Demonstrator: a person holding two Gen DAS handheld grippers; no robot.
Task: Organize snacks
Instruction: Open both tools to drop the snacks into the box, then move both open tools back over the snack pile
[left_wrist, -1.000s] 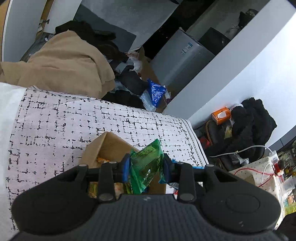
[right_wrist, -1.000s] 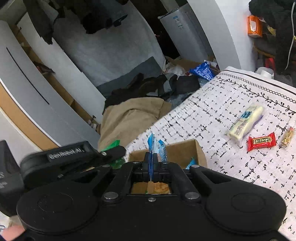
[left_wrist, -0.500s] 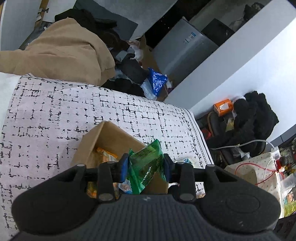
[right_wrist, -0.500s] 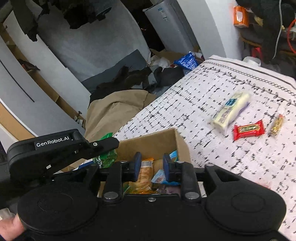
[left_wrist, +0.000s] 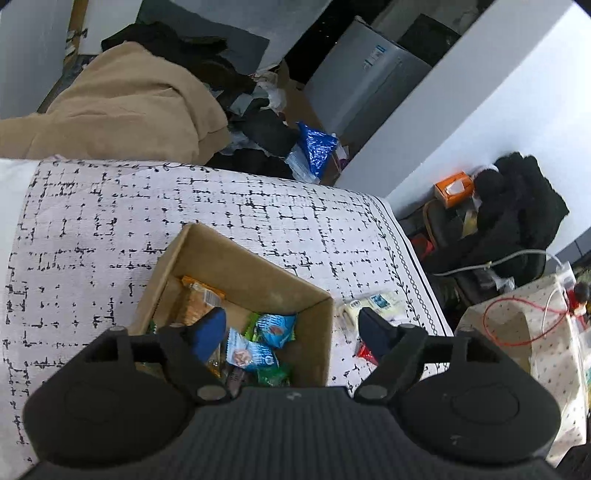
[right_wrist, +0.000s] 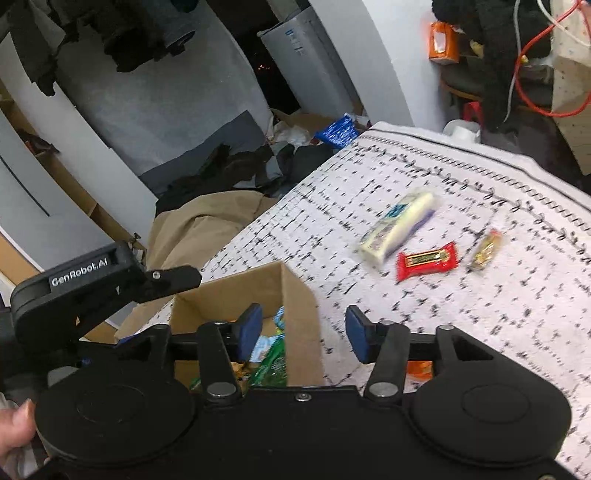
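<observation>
A cardboard box (left_wrist: 258, 273) stands on the patterned tablecloth and holds several snack packets: blue ones (left_wrist: 275, 328), an orange one (left_wrist: 199, 299) and a green one (left_wrist: 273, 376). My left gripper (left_wrist: 291, 332) is open and empty right over the box. My right gripper (right_wrist: 301, 332) is open and empty above the box's right wall (right_wrist: 299, 325). On the cloth to the right lie a white packet (right_wrist: 399, 227), a red bar (right_wrist: 426, 260) and a small gold candy (right_wrist: 485, 249). An orange packet (right_wrist: 419, 369) shows under the right finger.
The left gripper's body (right_wrist: 92, 284) shows at the left of the right wrist view. Beyond the table's far edge lie a tan blanket (left_wrist: 122, 107), dark clothes and a blue bag (left_wrist: 316, 147). A grey appliance (left_wrist: 365, 77) stands by the wall.
My left gripper opened and the green packet dropped into the box. My right gripper opened, released its blue packet into the box, and swung right toward the loose snacks.
</observation>
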